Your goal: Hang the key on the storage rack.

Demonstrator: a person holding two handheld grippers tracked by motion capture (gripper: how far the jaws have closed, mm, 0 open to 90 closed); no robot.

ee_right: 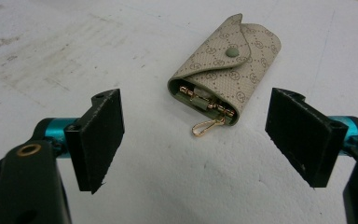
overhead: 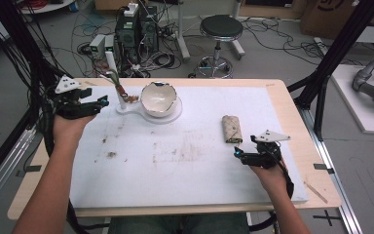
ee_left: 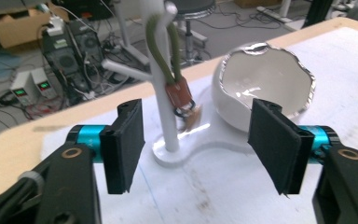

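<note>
Beige monogram key pouch (overhead: 232, 129) lying flat on white tabletop (overhead: 199, 175), right of centre, flap snapped shut; open end with gold clasp (ee_right: 206, 126) poking out, facing right hand-held gripper (overhead: 240, 153)

Right hand-held gripper just short of pouch, jaws spread wide, holding nothing; in right gripper view pouch (ee_right: 223, 70) sits ahead, between the lines of the two jaws, apart from both

Left hand-held gripper (overhead: 102, 103) at far left edge of tabletop, jaws likewise spread, nothing pinched; aimed at white stand (overhead: 121, 100)

White stand: upright post (ee_left: 161, 84) on flat rounded base (ee_left: 186, 156), side peg branching off toward the left in left gripper view; olive cord (ee_left: 161, 44) looped over top of post, brown tag (ee_left: 178, 93) and small ring hanging from it against the post

White bowl with jagged, silver-edged rim (ee_left: 265, 84) resting on the same base, just beside post; bowl (overhead: 158, 97) near far edge of tabletop in high view, well apart from pouch

Brownish smudges on tabletop between stand and pouch
</note>
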